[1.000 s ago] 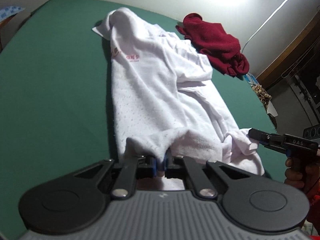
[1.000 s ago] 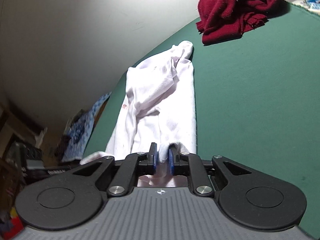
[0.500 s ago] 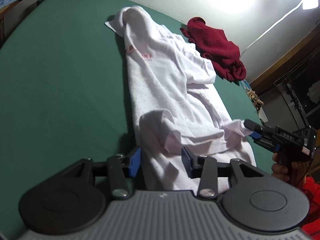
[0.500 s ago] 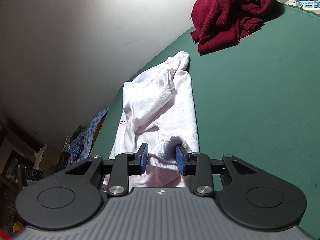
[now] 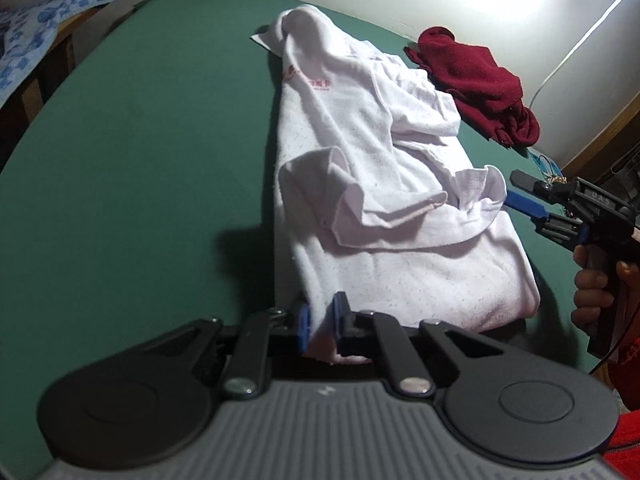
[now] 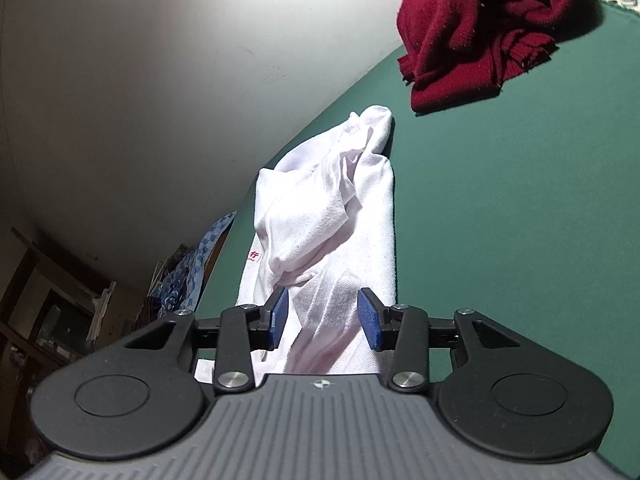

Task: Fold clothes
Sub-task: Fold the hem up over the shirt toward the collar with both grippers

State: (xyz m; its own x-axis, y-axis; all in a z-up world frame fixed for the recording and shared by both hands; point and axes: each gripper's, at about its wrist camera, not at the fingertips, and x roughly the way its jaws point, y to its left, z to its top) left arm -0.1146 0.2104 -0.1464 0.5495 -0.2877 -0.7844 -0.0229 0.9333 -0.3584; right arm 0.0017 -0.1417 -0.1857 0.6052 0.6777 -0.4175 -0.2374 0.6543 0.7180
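- The white shirt (image 5: 384, 184) lies lengthwise on the green table (image 5: 140, 168), its bottom hem flipped up over the lower body, so the step in hand looks like the lengthwise fold, with the hem just laid down and the grip being taken afresh
- The left gripper (image 5: 322, 322) sits at the near edge of the shirt, towards its left side; its jaws are narrow and closing, with a ridge of the near fold between the blue pads, though whether they press on it yet is hard to tell
- The right gripper (image 6: 324, 316) is at the shirt's right side; its jaws stand about half wide and are opening, cloth lies between them untouched by either pad
- Next, I judge, both need a firm pinch on the near fold at matching corners, then an even carry to the far end
- The red garment (image 5: 476, 84) lies crumpled at the far right, just beside the shirt's far part, waiting its turn
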